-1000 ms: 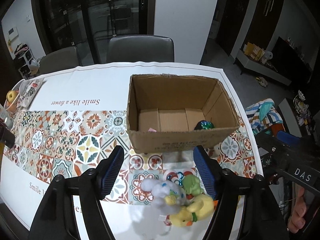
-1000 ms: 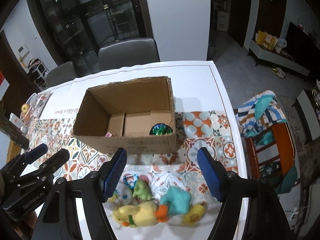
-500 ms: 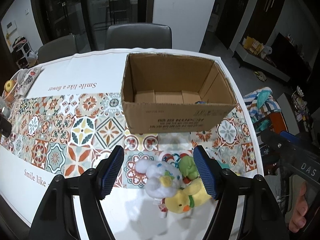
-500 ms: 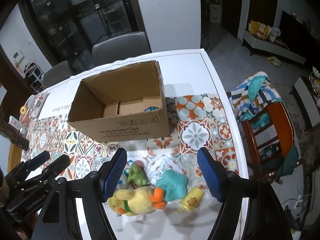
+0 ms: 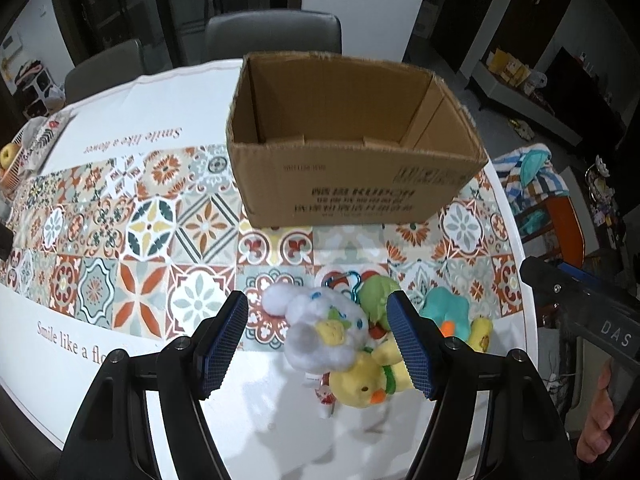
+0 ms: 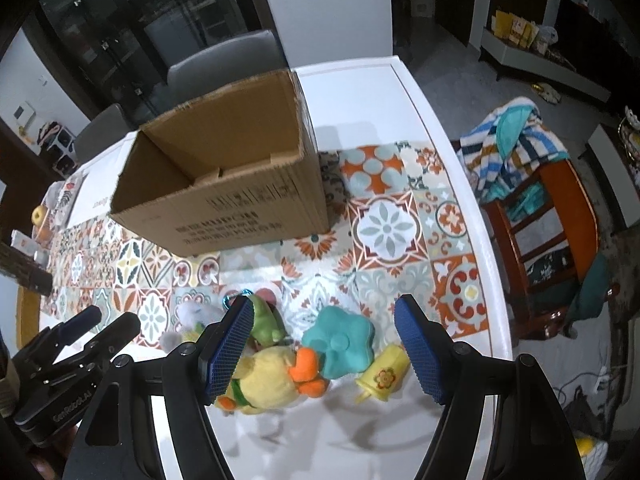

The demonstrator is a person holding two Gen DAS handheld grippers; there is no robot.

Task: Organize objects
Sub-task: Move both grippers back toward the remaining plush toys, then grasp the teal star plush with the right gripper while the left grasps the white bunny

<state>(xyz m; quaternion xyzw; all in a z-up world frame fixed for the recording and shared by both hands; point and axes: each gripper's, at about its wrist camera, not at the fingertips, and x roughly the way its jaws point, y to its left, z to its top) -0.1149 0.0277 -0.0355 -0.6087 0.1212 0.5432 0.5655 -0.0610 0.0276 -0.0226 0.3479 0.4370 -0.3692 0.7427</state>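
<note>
An open cardboard box [image 5: 352,184] [image 6: 240,216] stands on the patterned tablecloth. In front of it lies a heap of plush toys: a white fluffy one [image 5: 320,328] [image 6: 192,316], a green one [image 5: 376,296] [image 6: 264,320], a yellow duck [image 5: 368,380] [image 6: 268,380], a teal flower [image 5: 444,312] [image 6: 340,344] and a small yellow piece [image 6: 382,378]. My left gripper [image 5: 316,344] is open above the white toy. My right gripper [image 6: 324,352] is open above the duck and teal flower. Both are empty.
The white table edge [image 6: 484,240] curves along the right. A wooden chair [image 6: 548,240] with striped cloth stands beside it. Grey chairs [image 5: 276,32] stand behind the table. A basket with an apple [image 5: 8,160] sits far left.
Both grippers have dropped lower and closer to the toy heap; the box now shows from a lower angle and its contents are hidden. Both grippers stay open.
</note>
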